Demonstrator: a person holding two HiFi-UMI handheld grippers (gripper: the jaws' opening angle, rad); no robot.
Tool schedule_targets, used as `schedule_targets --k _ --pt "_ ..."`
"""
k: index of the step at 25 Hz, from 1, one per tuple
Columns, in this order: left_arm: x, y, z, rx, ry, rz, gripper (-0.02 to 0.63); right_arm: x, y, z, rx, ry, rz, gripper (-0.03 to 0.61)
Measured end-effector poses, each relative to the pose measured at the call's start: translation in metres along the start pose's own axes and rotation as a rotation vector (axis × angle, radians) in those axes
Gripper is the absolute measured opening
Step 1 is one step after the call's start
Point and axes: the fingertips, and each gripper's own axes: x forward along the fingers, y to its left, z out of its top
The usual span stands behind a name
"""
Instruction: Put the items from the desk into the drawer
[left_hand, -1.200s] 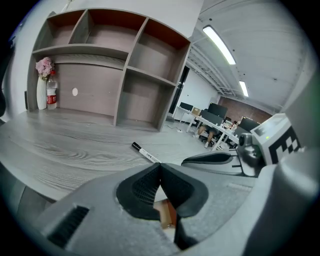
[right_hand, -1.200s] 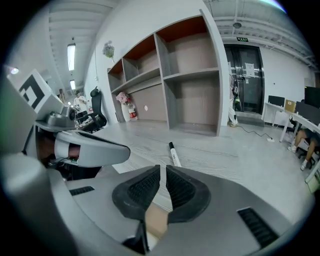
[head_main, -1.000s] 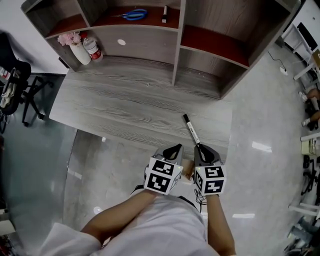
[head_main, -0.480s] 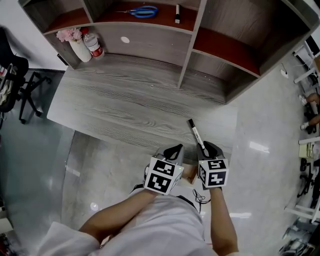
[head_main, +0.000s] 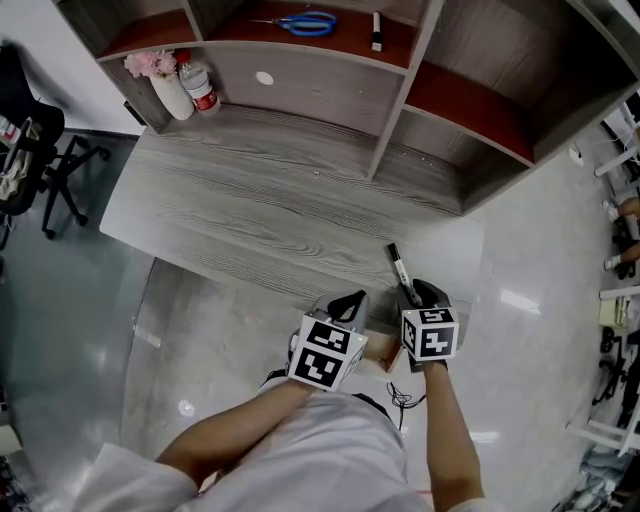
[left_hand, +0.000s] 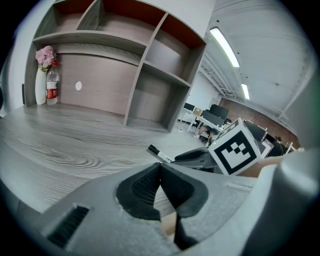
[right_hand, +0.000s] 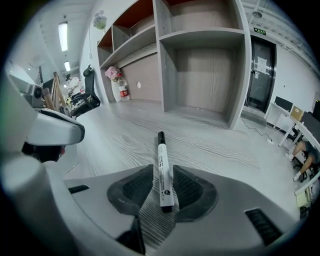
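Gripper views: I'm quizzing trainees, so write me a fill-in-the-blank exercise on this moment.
The right gripper has its jaws apart around a ___ lying on the desk. The left gripper, jaws shut, holds ___. On the upper shelf, the blue-handled tool is a pair of ___.
Missing: marker; nothing; scissors.

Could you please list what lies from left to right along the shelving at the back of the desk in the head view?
vase of pink flowers → bottle → blue scissors → marker
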Motion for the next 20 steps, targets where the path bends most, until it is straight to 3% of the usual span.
schedule_targets --k 20 --pt "-0.011 -0.007 -0.003 -0.011 -0.026 0.040 0.002 -0.011 0.001 -0.009 0.020 -0.002 0.014 0.058"
